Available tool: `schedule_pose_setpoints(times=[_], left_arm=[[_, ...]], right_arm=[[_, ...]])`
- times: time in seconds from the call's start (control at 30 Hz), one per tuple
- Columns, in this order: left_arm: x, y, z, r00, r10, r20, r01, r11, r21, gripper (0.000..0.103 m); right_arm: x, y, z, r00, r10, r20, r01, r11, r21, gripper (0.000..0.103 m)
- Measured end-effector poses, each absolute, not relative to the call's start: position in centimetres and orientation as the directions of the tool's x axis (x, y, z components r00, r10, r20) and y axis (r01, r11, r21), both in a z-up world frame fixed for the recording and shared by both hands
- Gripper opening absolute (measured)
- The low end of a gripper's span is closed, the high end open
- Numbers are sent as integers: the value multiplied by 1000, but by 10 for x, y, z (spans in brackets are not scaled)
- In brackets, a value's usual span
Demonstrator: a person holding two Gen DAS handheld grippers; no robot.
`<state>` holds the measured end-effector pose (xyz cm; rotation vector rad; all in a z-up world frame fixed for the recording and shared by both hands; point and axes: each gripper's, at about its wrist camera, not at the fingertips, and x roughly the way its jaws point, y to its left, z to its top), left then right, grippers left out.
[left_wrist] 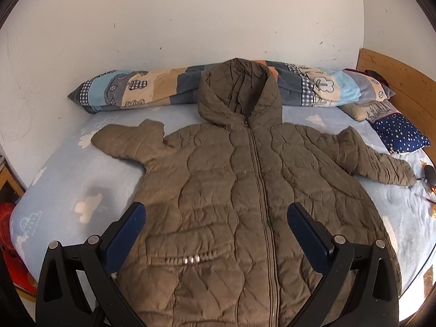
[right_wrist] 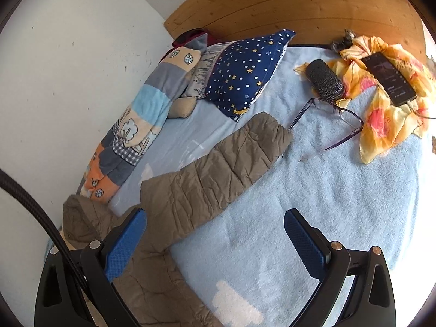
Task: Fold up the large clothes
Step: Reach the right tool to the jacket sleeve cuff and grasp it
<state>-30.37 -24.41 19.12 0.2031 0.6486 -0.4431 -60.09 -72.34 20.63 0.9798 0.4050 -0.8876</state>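
— Between the spread fingers of the left gripper [left_wrist: 216, 214], what lies closest?

— Its two blue pads are wide apart and grip nothing. Under them lies the jacket [left_wrist: 245, 190], a brown quilted one, spread flat and front-up on the bed [left_wrist: 60, 179]. The zipper [left_wrist: 261, 190] is closed and passes just inside the right-hand finger; a pocket with a shiny zip pull sits between the fingers, toward the left one.

— And beyond the fingertips?

— Both sleeves point outward, one past the left finger, one past the right. Further on, the hood [left_wrist: 239, 90] rests against a long patchwork bolster [left_wrist: 130, 90] that lies along the white wall.

— What about the right gripper [right_wrist: 215, 220]?

— It is also held open, empty, over the jacket's edge. Its left finger overlaps the brown fabric; its right finger is above bare blue blanket. Ahead of the fingers the right sleeve [right_wrist: 218, 163] stretches diagonally away, flat on the bed.

— Past the cuff?

— Just beyond it lie eyeglasses [right_wrist: 329, 120], one temple tip close to the cuff. Farther, a dark glasses case [right_wrist: 324, 83], then a phone [right_wrist: 388, 77] on a yellow floral cloth [right_wrist: 381, 125]. Left of those, a starry navy pillow [right_wrist: 245, 79] leans near the wooden headboard [right_wrist: 286, 8]
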Motion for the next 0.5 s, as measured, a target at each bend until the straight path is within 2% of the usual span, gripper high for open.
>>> schedule_pose_setpoints(times=[0.17, 0.23, 0.3, 0.37, 0.4, 0.5], left_arm=[[-254, -272, 180, 735, -328, -593, 466, 880, 91, 103], [-238, -273, 166, 690, -302, -657, 454, 888, 69, 103], [-225, -270, 156, 609, -326, -724, 449, 893, -24, 103], [-217, -265, 151, 550, -364, -752, 438, 892, -111, 103], [-217, -264, 148, 541, -365, -757, 435, 893, -119, 103], [-217, -266, 146, 528, -366, -766, 445, 888, -117, 103]], right_arm=[[-625, -770, 193, 609, -487, -626, 777, 208, 594, 93], [-630, -783, 185, 635, -478, -607, 753, 205, 625, 87], [-631, -797, 172, 680, -437, -588, 712, 202, 673, 82], [-629, -810, 158, 687, -407, -602, 707, 183, 683, 72], [-627, -814, 153, 690, -396, -606, 705, 175, 687, 66], [-618, -827, 143, 678, -386, -626, 719, 173, 673, 59]])
